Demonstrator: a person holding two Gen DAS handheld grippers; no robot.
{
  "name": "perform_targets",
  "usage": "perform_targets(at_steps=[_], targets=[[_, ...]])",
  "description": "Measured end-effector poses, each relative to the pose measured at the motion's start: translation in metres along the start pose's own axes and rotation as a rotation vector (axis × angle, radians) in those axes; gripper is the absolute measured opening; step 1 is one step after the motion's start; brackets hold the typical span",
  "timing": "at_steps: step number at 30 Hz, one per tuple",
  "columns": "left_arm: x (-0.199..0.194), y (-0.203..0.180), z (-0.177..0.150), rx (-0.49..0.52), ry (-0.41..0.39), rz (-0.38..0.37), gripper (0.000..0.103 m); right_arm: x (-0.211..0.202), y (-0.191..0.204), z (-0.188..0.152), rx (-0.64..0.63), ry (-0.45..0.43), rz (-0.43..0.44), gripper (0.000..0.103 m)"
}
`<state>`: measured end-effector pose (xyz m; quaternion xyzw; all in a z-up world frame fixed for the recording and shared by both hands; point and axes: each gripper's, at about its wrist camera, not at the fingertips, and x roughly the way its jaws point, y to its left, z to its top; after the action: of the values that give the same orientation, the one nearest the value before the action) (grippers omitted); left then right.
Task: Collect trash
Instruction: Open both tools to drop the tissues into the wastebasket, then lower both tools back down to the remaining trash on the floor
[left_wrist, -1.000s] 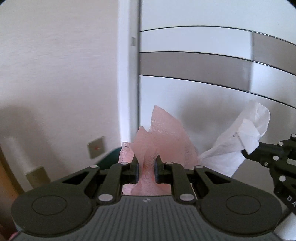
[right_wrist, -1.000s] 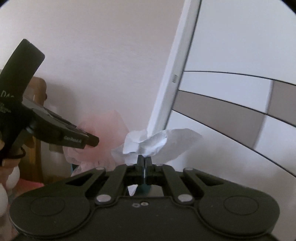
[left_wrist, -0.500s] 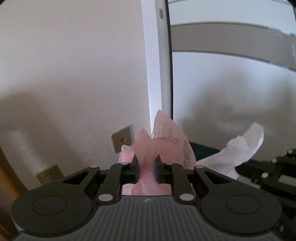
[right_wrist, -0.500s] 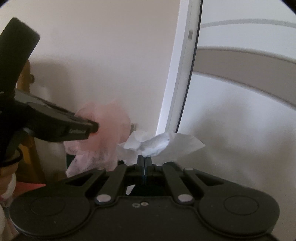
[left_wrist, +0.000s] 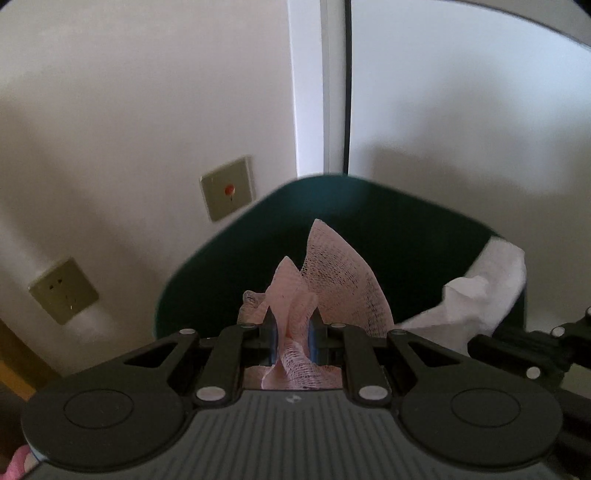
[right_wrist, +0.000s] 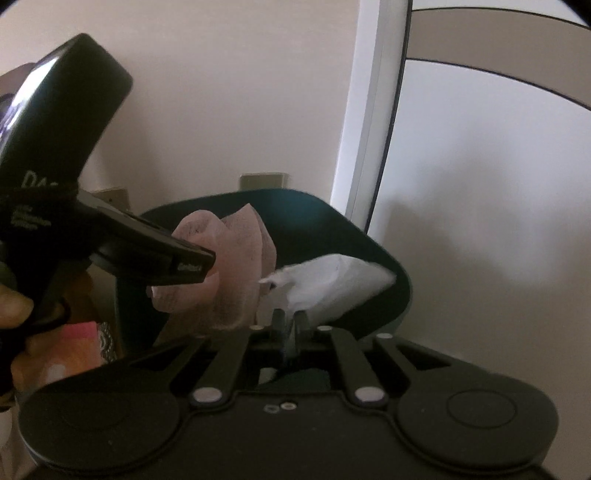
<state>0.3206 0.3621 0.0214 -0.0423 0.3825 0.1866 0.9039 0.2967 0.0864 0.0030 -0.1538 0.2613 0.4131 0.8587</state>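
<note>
My left gripper (left_wrist: 291, 328) is shut on a pink mesh net (left_wrist: 343, 288) that sticks up between its fingers. My right gripper (right_wrist: 290, 319) is shut on a crumpled white tissue (right_wrist: 332, 280). Both are held over the open mouth of a dark green bin (left_wrist: 229, 258), which also shows in the right wrist view (right_wrist: 332, 225). In the left wrist view the white tissue (left_wrist: 480, 295) and the right gripper (left_wrist: 476, 345) are at the right. In the right wrist view the left gripper (right_wrist: 207, 264) with the pink net (right_wrist: 229, 266) is at the left.
The bin stands against a white wall (left_wrist: 129, 110) with two wall sockets (left_wrist: 227, 192) (left_wrist: 62, 290) beside a white door frame (left_wrist: 317, 92). Something pink and orange (right_wrist: 81, 343) lies low at the left in the right wrist view.
Both grippers have tilted down and moved toward the bin, which has come into full view below them. Both keep hold of their trash.
</note>
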Motion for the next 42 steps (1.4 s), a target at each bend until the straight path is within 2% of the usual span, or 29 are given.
perform_targets(at_steps=[3,6,9,10,11,22,29,35,39,42], targets=[[0.000,-0.001,-0.003,0.000,0.017,0.006,0.017,0.005,-0.004,0.010,0.012,-0.005,-0.002,0.014],[-0.001,0.000,-0.004,-0.010,0.028,0.006,0.031,0.001,-0.002,0.010,0.026,-0.007,0.001,0.020],[-0.006,-0.002,-0.002,-0.010,0.006,0.001,0.055,-0.006,0.001,0.014,0.030,-0.013,0.005,0.026],[-0.006,-0.003,-0.001,-0.007,-0.011,0.003,0.067,-0.009,0.002,0.014,0.030,-0.016,0.006,0.029],[-0.009,-0.004,0.000,-0.003,-0.027,0.005,0.072,-0.014,0.003,0.013,0.031,-0.022,0.004,0.031],[-0.060,-0.020,-0.016,0.034,-0.077,-0.044,0.078,-0.067,0.001,-0.001,0.099,-0.083,-0.011,0.040],[-0.097,-0.042,-0.035,0.083,-0.125,-0.109,0.080,-0.108,0.000,-0.023,0.147,-0.117,-0.015,0.047],[-0.132,-0.069,-0.061,0.111,-0.157,-0.165,0.083,-0.143,-0.003,-0.059,0.185,-0.117,-0.036,0.051],[-0.142,-0.085,-0.081,0.133,-0.158,-0.201,0.083,-0.160,-0.006,-0.086,0.217,-0.115,-0.047,0.052],[-0.141,-0.096,-0.099,0.136,-0.155,-0.242,0.083,-0.148,-0.020,-0.116,0.239,-0.103,-0.084,0.052]])
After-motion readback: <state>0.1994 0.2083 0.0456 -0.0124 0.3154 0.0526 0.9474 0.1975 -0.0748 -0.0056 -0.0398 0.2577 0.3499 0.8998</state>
